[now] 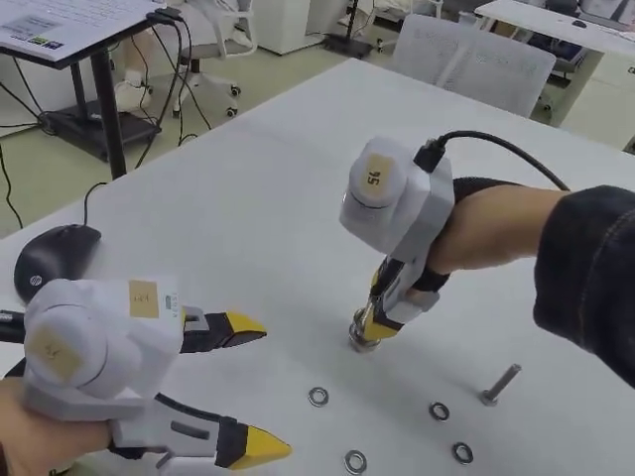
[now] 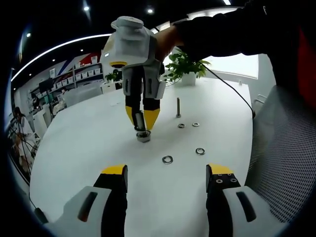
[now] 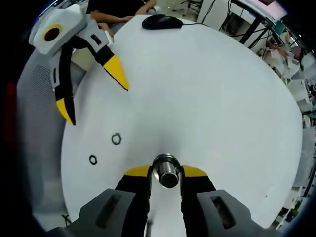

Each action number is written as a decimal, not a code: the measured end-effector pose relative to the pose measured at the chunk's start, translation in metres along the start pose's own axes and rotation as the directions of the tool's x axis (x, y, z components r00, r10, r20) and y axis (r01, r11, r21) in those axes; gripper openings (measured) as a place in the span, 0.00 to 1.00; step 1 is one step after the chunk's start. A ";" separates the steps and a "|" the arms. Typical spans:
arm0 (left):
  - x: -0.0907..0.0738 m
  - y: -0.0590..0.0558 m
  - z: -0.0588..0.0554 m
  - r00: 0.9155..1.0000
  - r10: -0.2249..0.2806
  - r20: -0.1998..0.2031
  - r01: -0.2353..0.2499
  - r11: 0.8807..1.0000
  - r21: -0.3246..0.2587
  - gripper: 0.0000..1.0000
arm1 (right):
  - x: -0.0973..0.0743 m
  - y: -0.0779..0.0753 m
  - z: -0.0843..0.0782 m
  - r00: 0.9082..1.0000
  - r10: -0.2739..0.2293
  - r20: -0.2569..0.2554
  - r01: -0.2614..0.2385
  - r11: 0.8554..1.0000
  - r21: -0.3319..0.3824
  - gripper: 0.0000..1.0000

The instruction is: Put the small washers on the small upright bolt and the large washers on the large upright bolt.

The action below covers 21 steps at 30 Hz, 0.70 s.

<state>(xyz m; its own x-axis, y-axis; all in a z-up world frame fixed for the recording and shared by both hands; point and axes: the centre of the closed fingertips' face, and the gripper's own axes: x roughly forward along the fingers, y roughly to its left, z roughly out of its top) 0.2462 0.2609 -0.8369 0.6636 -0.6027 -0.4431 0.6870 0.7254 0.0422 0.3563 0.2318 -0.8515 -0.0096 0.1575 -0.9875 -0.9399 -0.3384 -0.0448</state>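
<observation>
Large bolt [image 3: 167, 173] sits on the table [image 1: 248, 198], clamped by right gripper [image 1: 369, 327]. Left gripper [image 1: 260, 387] jaws apart (holding nothing). Four washers [image 1: 317, 397] loose near small bolt [image 1: 501, 384].

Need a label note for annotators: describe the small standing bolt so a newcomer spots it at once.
On the white table, find the right gripper, shut on a thick bolt standing on the tabletop. In the head view, the small bolt stands free to that gripper's right, beside a washer. It is thin, tall and ungripped, unlike the flat washers lying near it.
</observation>
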 end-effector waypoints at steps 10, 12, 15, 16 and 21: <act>0.002 0.001 -0.003 1.000 -0.005 -0.007 0.005 1.000 -0.006 0.63 | 0.013 -0.001 -0.003 1.000 0.010 0.011 -0.010 1.000 0.003 0.24; 0.002 0.001 -0.003 1.000 -0.005 -0.007 0.005 1.000 -0.009 0.63 | 0.013 0.000 -0.003 1.000 0.013 0.019 -0.013 1.000 0.012 0.24; 0.003 0.000 -0.003 1.000 -0.008 -0.012 0.008 1.000 -0.007 0.63 | 0.015 0.001 -0.004 1.000 0.002 0.014 -0.002 1.000 0.002 0.25; 0.003 0.000 -0.003 1.000 -0.008 -0.013 0.008 1.000 -0.006 0.63 | 0.017 0.003 -0.009 1.000 0.000 -0.015 0.000 1.000 -0.011 0.25; 0.002 0.000 -0.004 1.000 -0.007 -0.015 0.007 1.000 -0.006 0.63 | 0.021 0.006 -0.013 1.000 0.006 -0.021 -0.007 1.000 -0.007 0.24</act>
<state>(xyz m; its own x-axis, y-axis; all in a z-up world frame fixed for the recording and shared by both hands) 0.2465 0.2613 -0.8409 0.6539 -0.6030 -0.4570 0.6901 0.7229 0.0337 0.3553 0.2209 -0.8747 -0.0086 0.1362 -0.9906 -0.9374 -0.3461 -0.0394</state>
